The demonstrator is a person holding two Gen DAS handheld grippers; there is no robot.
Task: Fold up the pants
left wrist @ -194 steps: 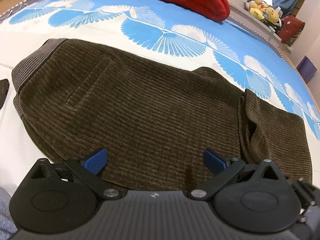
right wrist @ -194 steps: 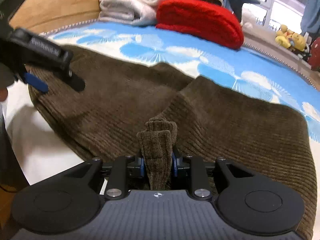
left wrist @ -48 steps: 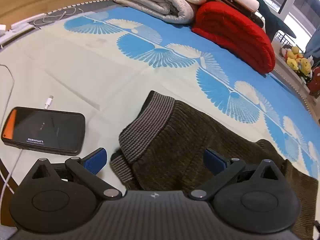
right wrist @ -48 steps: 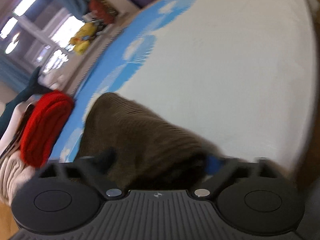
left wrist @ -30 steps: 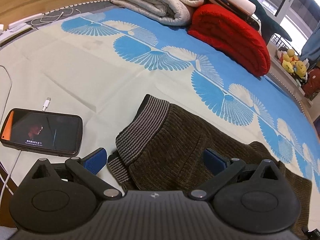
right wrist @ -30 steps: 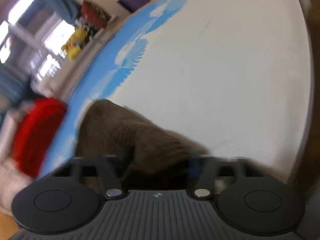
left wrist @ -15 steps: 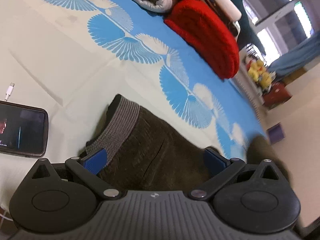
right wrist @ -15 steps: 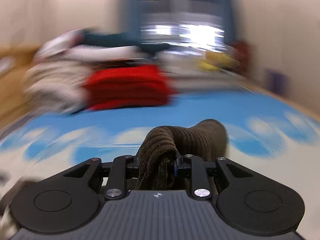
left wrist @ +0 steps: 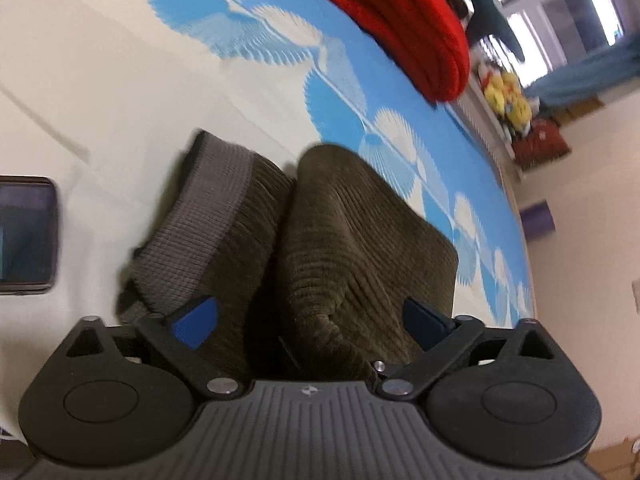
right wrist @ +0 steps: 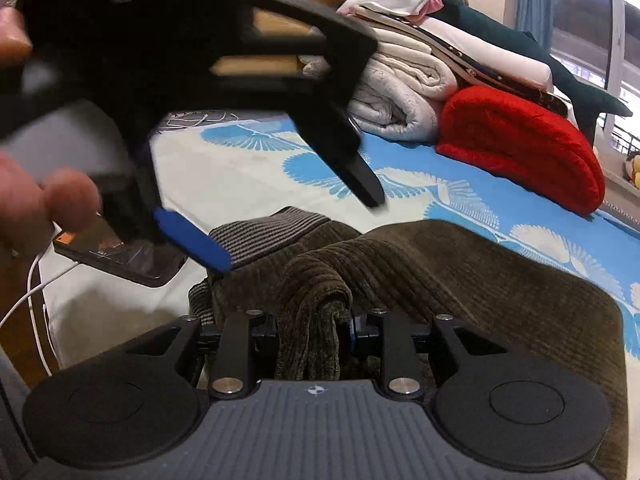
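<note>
The brown corduroy pants (left wrist: 360,240) lie on the bed, a folded layer draped over the part with the grey ribbed waistband (left wrist: 204,216). My left gripper (left wrist: 312,320) is open just above the pants, holding nothing. My right gripper (right wrist: 314,328) is shut on a bunched fold of the pants (right wrist: 312,296), with the folded layer (right wrist: 480,280) spreading to the right. In the right wrist view the left gripper (right wrist: 288,220) hovers over the waistband (right wrist: 264,236), held by a hand.
A phone (right wrist: 120,256) on a white cable lies left of the pants; it also shows in the left wrist view (left wrist: 24,236). A red folded blanket (right wrist: 524,144) and pale folded blankets (right wrist: 404,92) sit at the far side of the blue-patterned bed sheet (right wrist: 256,172).
My right gripper has carried the pant-leg end over toward the waistband, so a folded layer now lies on the pants. My left gripper stayed open and tilted to the right.
</note>
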